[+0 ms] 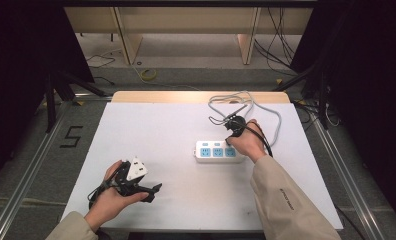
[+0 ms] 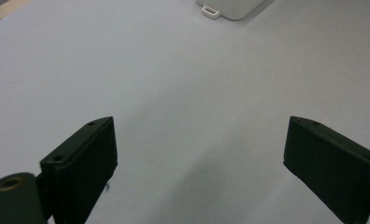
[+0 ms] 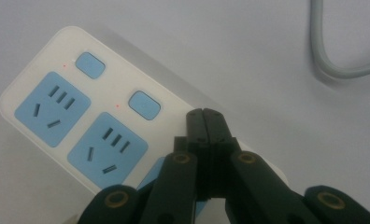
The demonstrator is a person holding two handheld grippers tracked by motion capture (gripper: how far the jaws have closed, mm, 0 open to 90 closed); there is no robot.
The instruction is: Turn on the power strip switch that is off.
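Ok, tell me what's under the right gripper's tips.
The right gripper, shut, sits over the white power strip, by its third button position. Two blue buttons and two blue sockets show; the third button and most of the third socket are covered.

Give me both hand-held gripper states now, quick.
Left hand-held gripper: open, nothing between the jaws.
Right hand-held gripper: closed, empty, tips over the power strip.
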